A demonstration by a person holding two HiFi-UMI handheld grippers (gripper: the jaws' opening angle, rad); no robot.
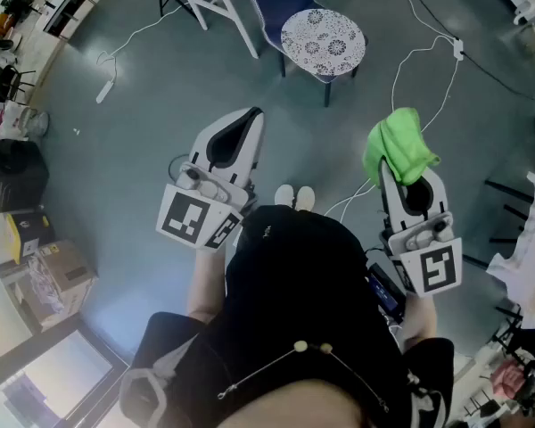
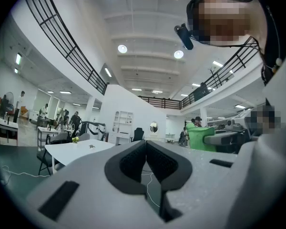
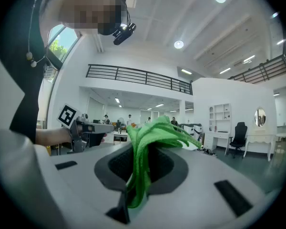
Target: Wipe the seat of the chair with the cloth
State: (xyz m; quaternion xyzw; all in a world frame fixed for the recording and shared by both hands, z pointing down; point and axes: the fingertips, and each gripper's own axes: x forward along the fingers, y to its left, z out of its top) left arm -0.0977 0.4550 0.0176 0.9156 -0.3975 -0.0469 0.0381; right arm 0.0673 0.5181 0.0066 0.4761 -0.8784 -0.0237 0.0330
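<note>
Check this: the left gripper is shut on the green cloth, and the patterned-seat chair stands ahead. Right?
No: the right gripper is shut on the green cloth, as the right gripper view shows. The chair stands ahead as stated.

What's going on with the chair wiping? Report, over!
Left gripper shut, empty. Right gripper shut on green cloth. Chair seat ahead, not yet touched. White cables on floor beside it.
</note>
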